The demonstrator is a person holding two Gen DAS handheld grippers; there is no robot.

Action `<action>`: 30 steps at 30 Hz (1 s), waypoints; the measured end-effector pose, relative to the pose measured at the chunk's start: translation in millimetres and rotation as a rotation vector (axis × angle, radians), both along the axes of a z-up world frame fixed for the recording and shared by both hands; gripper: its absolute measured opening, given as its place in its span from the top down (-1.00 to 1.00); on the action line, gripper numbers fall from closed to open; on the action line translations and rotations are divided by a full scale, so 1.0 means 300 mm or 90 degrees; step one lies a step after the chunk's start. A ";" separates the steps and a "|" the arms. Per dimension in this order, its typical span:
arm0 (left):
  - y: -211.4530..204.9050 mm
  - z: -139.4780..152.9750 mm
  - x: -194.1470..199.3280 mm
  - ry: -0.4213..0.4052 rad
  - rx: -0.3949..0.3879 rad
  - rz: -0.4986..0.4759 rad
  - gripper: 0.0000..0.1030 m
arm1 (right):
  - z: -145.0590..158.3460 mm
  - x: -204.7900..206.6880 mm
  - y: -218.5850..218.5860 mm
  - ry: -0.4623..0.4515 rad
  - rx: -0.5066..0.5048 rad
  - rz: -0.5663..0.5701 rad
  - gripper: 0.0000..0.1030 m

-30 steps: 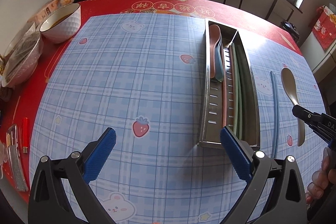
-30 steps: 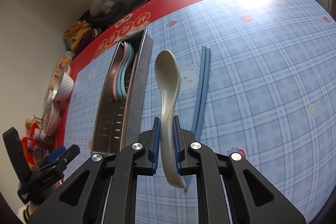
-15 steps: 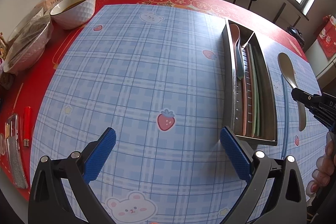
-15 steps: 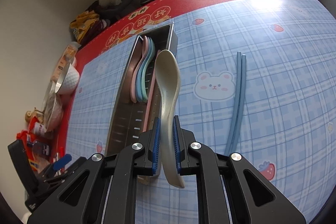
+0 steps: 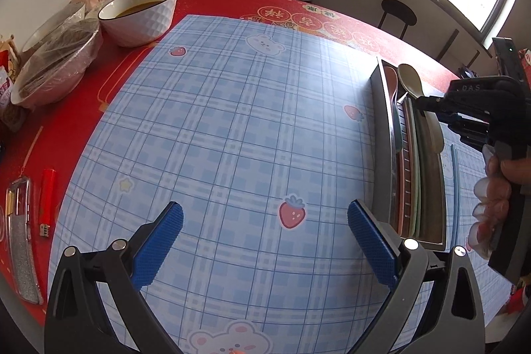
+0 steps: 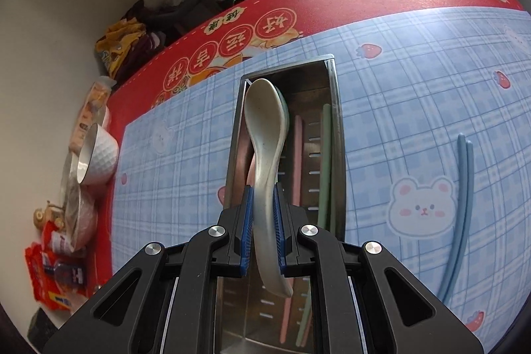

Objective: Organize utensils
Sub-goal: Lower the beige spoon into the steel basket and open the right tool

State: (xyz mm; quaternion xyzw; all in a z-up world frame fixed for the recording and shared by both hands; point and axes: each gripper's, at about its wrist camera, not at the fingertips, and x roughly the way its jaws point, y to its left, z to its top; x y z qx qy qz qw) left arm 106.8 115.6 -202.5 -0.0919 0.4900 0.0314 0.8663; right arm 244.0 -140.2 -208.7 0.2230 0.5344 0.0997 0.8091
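Note:
My right gripper (image 6: pixel 264 229) is shut on the handle of a beige soup spoon (image 6: pixel 265 128) and holds it over the steel utensil tray (image 6: pixel 338 135), above the pink and teal spoons in the tray's left side. Pink chopsticks (image 6: pixel 297 155) and green chopsticks (image 6: pixel 324 161) lie in the tray's right side. A blue pair of chopsticks (image 6: pixel 459 208) lies on the mat right of the tray. My left gripper (image 5: pixel 265 241) is open and empty over the mat, left of the tray (image 5: pixel 381 135). The right gripper (image 5: pixel 428 103) with the spoon (image 5: pixel 410 83) also shows there.
A white bowl (image 5: pixel 139 14) with liquid, a covered bowl (image 5: pixel 56 65) and snack packets stand at the table's left edge. A red lighter (image 5: pixel 46 198) and a clear case (image 5: pixel 20 234) lie near the front left. The blue plaid mat (image 5: pixel 215 138) covers the middle.
My right gripper has carried the beige spoon leftwards from over the mat to above the tray's spoon side. The left gripper has shifted left and stays open.

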 end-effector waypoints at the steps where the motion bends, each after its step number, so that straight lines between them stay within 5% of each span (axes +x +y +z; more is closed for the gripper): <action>1: 0.000 -0.002 -0.001 0.000 -0.001 -0.001 -0.88 | -0.004 0.014 0.005 0.003 0.000 -0.005 0.77; 22: -0.040 0.016 0.008 -0.014 -0.009 -0.018 -0.88 | -0.021 0.011 0.026 0.038 0.037 0.016 0.73; 30: -0.124 0.027 0.018 -0.019 -0.015 -0.059 -0.88 | 0.035 -0.153 -0.087 -0.039 -0.028 0.047 0.73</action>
